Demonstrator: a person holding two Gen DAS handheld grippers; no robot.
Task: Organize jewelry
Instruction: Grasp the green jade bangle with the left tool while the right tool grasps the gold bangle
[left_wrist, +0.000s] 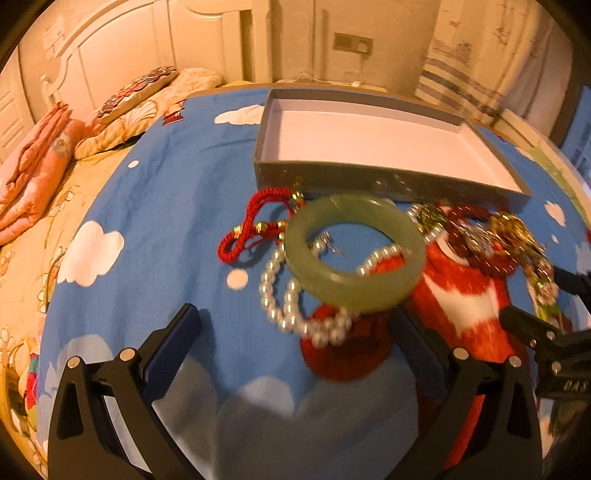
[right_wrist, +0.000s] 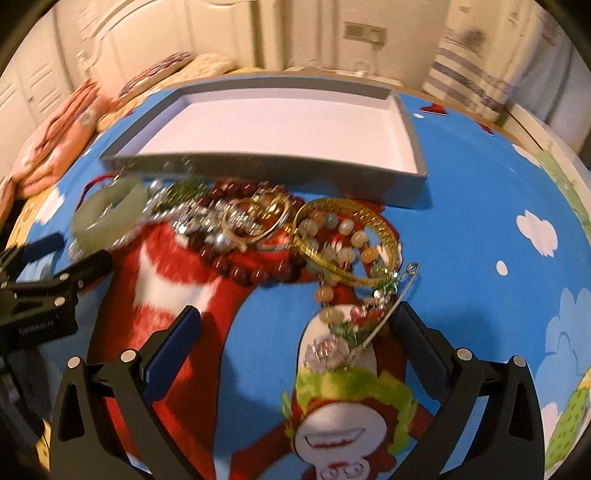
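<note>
Both tools are spread wide and grip nothing: the left tool (left_wrist: 295, 332) hangs over the pearl strand (left_wrist: 291, 302), the right tool (right_wrist: 295, 332) over a long silver pin (right_wrist: 384, 310) with blurred trinkets. On the bed, a smooth, thick jade-green bangle (left_wrist: 354, 251) lies tilted on the looped pearls, beside a braided red cord (left_wrist: 255, 225) with small gold beads. Further along the heap lie dark red round beads (right_wrist: 236, 266), a ribbed gold bangle (right_wrist: 347, 240) around pastel stone beads, and tangled silver pieces too blurred to count. One shallow grey cardboard box (left_wrist: 369, 181) with a white floor sits just behind the heap, on a cartoon-printed blue cover (left_wrist: 177, 192).
</note>
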